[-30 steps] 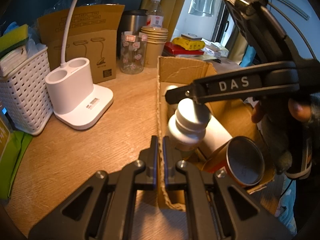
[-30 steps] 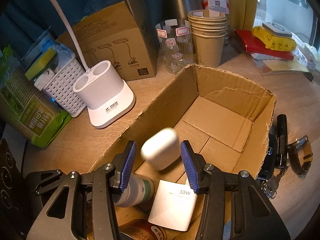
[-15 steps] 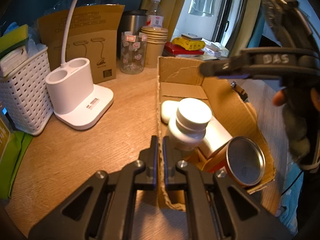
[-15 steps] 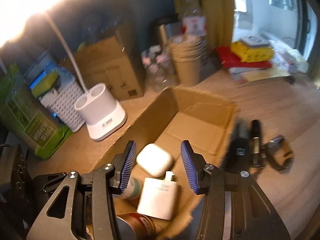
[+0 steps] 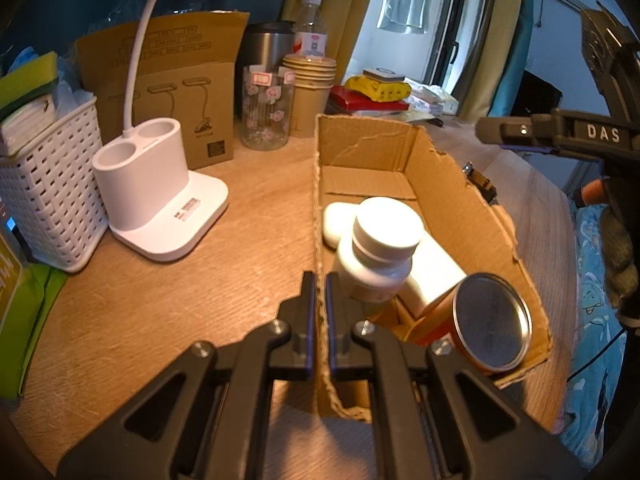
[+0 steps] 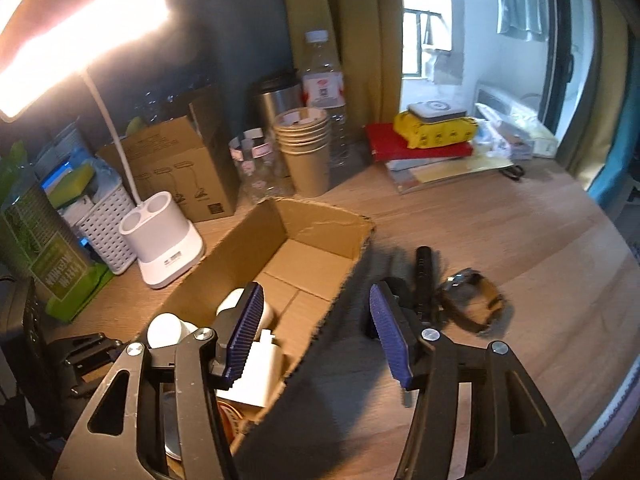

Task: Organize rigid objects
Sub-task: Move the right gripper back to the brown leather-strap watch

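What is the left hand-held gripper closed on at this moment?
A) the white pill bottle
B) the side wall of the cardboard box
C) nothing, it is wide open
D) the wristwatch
B: in the left wrist view the left hand-held gripper has its jaws pressed on the side wall of the cardboard box, while the white pill bottle lies free inside it.

Right wrist view: earbud case (image 6: 240,304) mostly hidden behind finger of right hand-held gripper (image 6: 316,330). White charger (image 6: 260,372) partly covered by same finger. Orange tin (image 6: 224,416) nearly all hidden by gripper body. Dark items (image 6: 424,276) beside cardboard box (image 6: 320,220) smeared by motion blur, kind unclear. Left wrist view: watch (image 5: 480,184) mostly hidden behind box wall.
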`<state>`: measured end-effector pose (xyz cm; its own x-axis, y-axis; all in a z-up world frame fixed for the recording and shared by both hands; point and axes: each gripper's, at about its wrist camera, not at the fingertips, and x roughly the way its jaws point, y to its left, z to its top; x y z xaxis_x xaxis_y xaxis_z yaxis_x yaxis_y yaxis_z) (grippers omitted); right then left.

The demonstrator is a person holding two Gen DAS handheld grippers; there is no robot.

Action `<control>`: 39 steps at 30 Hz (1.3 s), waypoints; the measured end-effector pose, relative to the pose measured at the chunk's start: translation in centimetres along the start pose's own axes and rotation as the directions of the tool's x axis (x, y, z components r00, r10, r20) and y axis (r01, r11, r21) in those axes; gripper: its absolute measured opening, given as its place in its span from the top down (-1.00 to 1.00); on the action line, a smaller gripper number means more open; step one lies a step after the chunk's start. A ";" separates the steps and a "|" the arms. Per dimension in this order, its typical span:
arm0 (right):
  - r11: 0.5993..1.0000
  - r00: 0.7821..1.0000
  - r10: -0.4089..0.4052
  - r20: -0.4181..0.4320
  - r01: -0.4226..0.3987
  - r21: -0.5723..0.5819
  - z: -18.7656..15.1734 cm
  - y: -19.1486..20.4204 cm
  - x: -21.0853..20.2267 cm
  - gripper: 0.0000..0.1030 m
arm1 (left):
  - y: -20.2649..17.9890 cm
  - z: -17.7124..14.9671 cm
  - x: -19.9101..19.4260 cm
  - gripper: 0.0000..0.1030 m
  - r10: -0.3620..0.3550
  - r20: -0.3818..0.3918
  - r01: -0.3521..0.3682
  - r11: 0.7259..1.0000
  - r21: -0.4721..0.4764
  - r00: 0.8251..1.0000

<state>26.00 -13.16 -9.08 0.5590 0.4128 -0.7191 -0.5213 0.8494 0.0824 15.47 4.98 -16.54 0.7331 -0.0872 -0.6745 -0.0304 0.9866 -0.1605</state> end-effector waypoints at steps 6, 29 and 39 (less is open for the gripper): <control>0.999 0.999 -0.046 0.014 0.046 0.022 -0.4 -1.7 -0.7 -0.15 | 0.0 0.0 0.0 0.92 0.000 0.000 0.000 1.000 0.000 1.000; 0.970 0.974 -0.228 0.009 0.227 0.087 -2.2 -7.5 0.2 -0.15 | 0.0 0.0 0.0 0.92 -0.001 0.000 0.001 1.000 -0.001 1.000; 0.964 0.968 -0.251 -0.018 0.252 0.088 -2.2 -8.7 2.8 -0.15 | 0.0 0.0 0.0 0.92 0.000 0.000 0.000 1.000 -0.001 1.000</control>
<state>30.71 -20.11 -13.34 0.6599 0.1804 -0.7294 -0.3053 0.9514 -0.0409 15.44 5.02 -16.57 0.7335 -0.0874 -0.6741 -0.0310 0.9863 -0.1617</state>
